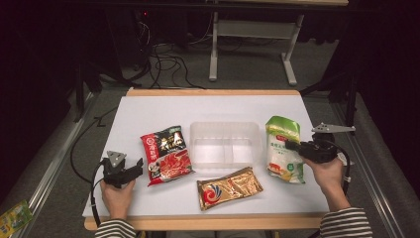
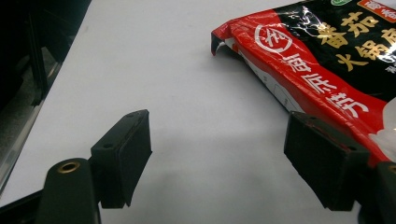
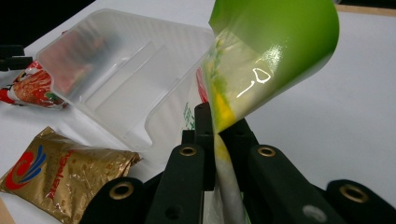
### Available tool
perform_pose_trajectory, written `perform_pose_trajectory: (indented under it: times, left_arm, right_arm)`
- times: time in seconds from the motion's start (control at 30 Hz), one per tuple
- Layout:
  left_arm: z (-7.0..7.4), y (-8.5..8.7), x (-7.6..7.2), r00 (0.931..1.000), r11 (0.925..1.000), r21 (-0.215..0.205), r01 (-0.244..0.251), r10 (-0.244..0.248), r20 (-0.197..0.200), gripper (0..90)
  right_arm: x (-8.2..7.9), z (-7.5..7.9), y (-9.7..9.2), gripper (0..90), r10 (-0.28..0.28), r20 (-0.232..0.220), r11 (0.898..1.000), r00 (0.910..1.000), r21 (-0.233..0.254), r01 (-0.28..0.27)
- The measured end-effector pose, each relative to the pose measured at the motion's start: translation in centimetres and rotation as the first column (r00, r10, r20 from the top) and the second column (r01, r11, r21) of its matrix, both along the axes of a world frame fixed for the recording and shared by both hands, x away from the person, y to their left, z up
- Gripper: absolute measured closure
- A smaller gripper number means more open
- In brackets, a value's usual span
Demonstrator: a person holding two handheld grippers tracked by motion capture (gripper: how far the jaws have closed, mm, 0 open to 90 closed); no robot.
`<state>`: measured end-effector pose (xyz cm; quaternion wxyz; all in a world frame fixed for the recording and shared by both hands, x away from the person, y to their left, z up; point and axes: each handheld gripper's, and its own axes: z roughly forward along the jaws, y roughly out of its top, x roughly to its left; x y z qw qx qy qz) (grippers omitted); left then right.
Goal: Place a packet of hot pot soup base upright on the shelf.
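Here, scene: white tabletop (image 1: pixel 148 203).
Right hand-held gripper (image 1: pixel 293 146): clamped on the green pouch (image 1: pixel 283 148), right of frame.
Key relation: clear tray (image 1: pixel 225 144) lies just left of the pouch, long axis left-right.
Left hand-held gripper (image 1: pixel 139 165): jaws apart, empty, beside the red packet (image 1: pixel 166 154).

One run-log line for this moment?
right gripper: shut on green pouch | left gripper: open, idle | clear tray: empty

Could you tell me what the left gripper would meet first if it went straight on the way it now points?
Probably the red-and-black packet. The left gripper, open, points across bare table, with the packet's edge just ahead beside one jaw. Depth is unclear, so it might only graze that edge.
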<state>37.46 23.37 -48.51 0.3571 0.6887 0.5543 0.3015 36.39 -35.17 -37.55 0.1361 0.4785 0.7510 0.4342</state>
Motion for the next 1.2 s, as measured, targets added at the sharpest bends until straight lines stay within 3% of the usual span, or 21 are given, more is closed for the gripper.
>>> perform_pose_trajectory:
  times: [0.43,1.2]
  left_arm:
    - [0.0,0.1,-0.1,1.0000,0.9999,-0.010,0.000,0.000,0.008,23.6]
    - [0.0,0.1,-0.1,1.0000,1.0000,-0.007,0.000,0.001,0.006,23.7]
  right_arm:
    - [-0.9,1.2,0.4,88.0,0.013,0.046,1.000,0.9988,0.006,-0.014]
    - [-2.6,3.4,2.0,88.0,0.071,0.126,0.993,0.9896,0.086,-0.082]
